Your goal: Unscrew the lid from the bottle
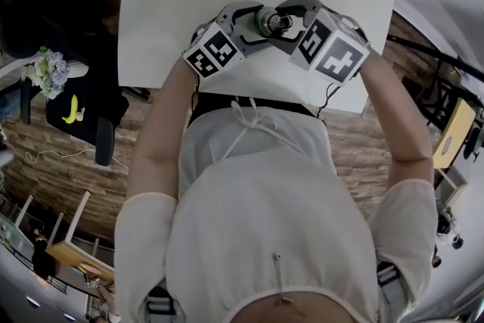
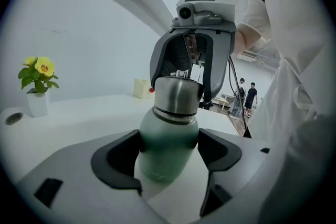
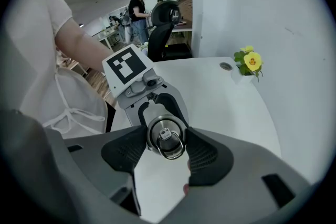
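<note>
Holding firm matters: the left gripper (image 2: 168,145) clamps the stiff, probably slippery bottle (image 2: 164,165) by its body while the right gripper (image 3: 165,146) squeezes the smooth steel lid (image 3: 166,135).

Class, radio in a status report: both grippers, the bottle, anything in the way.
Left gripper shut on bottle. Right gripper shut on lid. Lid not yet off. Nothing in the way.
</note>
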The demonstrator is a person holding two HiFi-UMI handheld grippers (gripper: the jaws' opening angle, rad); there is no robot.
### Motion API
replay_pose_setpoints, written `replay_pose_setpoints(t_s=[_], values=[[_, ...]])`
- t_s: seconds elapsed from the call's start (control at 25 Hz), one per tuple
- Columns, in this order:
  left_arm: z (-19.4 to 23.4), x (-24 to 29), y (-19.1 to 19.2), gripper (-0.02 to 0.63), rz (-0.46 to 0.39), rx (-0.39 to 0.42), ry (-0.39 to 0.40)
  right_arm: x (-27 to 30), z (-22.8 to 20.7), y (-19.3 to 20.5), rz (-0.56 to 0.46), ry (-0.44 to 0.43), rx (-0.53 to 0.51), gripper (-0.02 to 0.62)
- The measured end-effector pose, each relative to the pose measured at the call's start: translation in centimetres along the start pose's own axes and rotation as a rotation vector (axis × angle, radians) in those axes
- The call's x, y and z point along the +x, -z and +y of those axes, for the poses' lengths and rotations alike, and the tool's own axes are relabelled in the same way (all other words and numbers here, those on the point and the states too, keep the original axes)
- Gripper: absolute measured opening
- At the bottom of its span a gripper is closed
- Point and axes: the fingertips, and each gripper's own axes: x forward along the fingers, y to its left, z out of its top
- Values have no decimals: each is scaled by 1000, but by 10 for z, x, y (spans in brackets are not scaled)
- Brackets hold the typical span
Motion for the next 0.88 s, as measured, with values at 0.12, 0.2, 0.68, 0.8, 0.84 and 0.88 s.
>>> replay_pose_setpoints(t_s=[0.12, 0.2, 0.68, 0.8, 0.84, 0.88], values=[[0, -1, 1, 362, 3, -1, 13, 1, 2, 0, 66, -24, -102, 249], [0, -1, 1, 362, 6, -2, 19, 1, 4, 0, 118, -34, -214, 249], [-1, 0, 1, 362, 40, 10, 43, 3, 10, 3, 177, -109, -603, 248], [-1, 0, 1, 362, 38, 11, 51, 2, 7, -1, 131, -83, -507, 272], [-1, 0, 1, 362, 39, 13, 53, 0, 5, -3, 101, -74, -440, 322], [-1, 0, 1, 362, 40, 14, 56, -3, 3, -6, 68, -69, -354, 345]])
